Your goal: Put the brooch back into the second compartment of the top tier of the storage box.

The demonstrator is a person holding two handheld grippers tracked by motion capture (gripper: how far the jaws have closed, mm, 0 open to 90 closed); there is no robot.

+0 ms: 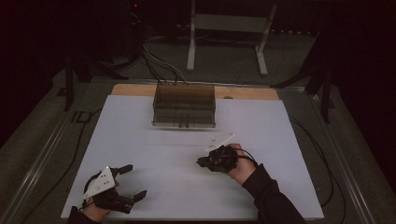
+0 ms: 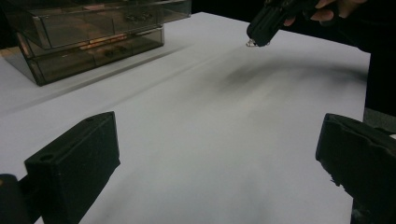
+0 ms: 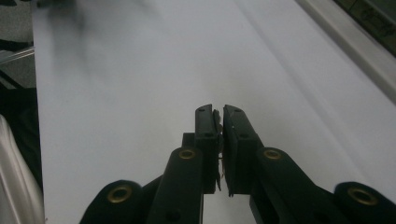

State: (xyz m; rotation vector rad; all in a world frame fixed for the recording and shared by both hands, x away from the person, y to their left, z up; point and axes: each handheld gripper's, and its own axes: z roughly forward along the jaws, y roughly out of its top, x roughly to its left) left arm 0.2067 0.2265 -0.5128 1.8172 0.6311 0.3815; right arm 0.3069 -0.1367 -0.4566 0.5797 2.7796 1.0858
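Observation:
A smoky, see-through drawer box [image 1: 184,105] stands at the back middle of the white table [image 1: 154,149]; the left gripper view has the box [image 2: 93,32] at upper left. My right gripper [image 1: 201,162] hovers over the table's middle right, pointing left. Its jaws are shut on a small thin object [image 3: 218,140], which glints at the tip of the right gripper [image 2: 257,39] in the left gripper view. My left gripper [image 1: 134,182] rests near the front left edge, wide open with only bare table between its fingers [image 2: 74,168].
A white metal stand [image 1: 224,23] and cables lie on the dark floor behind the table. A wooden strip [image 1: 135,89] runs along the table's far edge. Metal rails [image 1: 42,154] flank the table on both sides.

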